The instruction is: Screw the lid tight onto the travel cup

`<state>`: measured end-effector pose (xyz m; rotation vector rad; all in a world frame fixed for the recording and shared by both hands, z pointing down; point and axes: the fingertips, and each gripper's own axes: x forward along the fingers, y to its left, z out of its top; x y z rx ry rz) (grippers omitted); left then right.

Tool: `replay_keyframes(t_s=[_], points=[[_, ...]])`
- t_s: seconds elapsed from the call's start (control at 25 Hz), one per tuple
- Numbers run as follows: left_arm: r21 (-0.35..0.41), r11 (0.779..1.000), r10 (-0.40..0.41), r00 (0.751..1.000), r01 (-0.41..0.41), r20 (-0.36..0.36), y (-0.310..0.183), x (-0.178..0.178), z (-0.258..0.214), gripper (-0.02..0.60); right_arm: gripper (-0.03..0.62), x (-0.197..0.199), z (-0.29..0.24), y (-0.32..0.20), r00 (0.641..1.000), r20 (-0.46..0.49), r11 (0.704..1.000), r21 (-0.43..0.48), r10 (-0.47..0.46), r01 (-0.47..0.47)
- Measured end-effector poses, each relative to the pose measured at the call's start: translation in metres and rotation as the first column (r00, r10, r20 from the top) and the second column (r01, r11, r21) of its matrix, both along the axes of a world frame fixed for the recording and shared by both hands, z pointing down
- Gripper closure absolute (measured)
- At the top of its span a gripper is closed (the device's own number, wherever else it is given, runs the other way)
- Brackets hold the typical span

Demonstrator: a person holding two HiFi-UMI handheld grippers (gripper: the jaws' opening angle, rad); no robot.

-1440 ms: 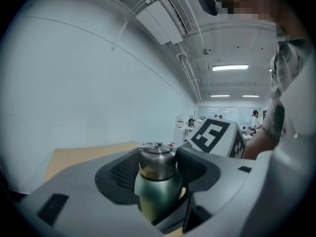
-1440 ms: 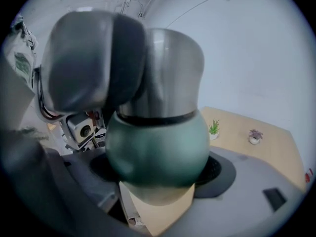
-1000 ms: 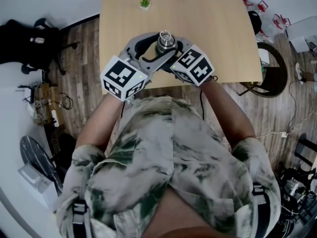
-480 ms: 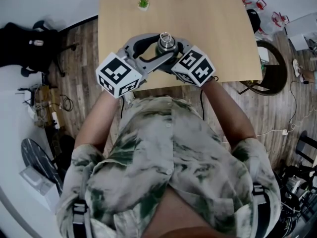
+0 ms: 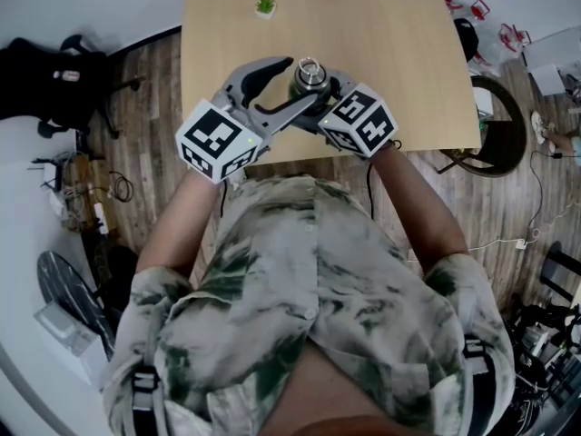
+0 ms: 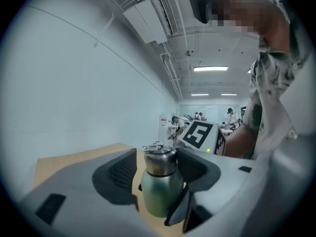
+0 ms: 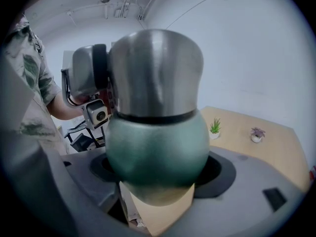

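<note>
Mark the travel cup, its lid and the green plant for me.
travel cup (image 6: pixel 160 194): left gripper view, green body.
lid (image 5: pixel 309 72): head view, silver top.
green plant (image 5: pixel 265 4): head view, leaves.

Travel cup (image 7: pixel 157 147): a satin, finely grained green coating is shown on the body, beneath a lid (image 7: pixel 155 68) of brushed bare metal with soft reflections. The table (image 5: pixel 399 80) is seen as smooth, pale, matt wood, the floor (image 5: pixel 159 98) as darker wood planks, and the shirt (image 5: pixel 300 280) as printed cloth.
</note>
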<state>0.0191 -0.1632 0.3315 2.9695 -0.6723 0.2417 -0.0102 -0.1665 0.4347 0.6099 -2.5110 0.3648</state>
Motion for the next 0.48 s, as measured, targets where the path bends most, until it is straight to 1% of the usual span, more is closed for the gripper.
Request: replay_keyframes(t_s=[0.12, 0.28, 0.48], points=[[-0.005, 1.0, -0.029, 0.999, 0.029, -0.021, -0.003, -0.007, -0.006, 0.322, 0.198, 0.006, 0.001, -0.001, 1.0, -0.003, 1.0, -0.005, 0.01, -0.01], [-0.025, 0.996, -0.09, 0.995, 0.089, -0.031, -0.011, -0.026, -0.004, 0.322, 0.198, 0.01, 0.004, -0.002, 1.0, -0.006, 1.0, -0.005, 0.025, -0.025], [-0.054, 0.986, -0.155, 0.988, 0.154, -0.004, -0.016, -0.045, 0.008, 0.331, 0.198, 0.019, 0.005, -0.002, 0.999, -0.003, 0.999, -0.002, 0.046, -0.046]])
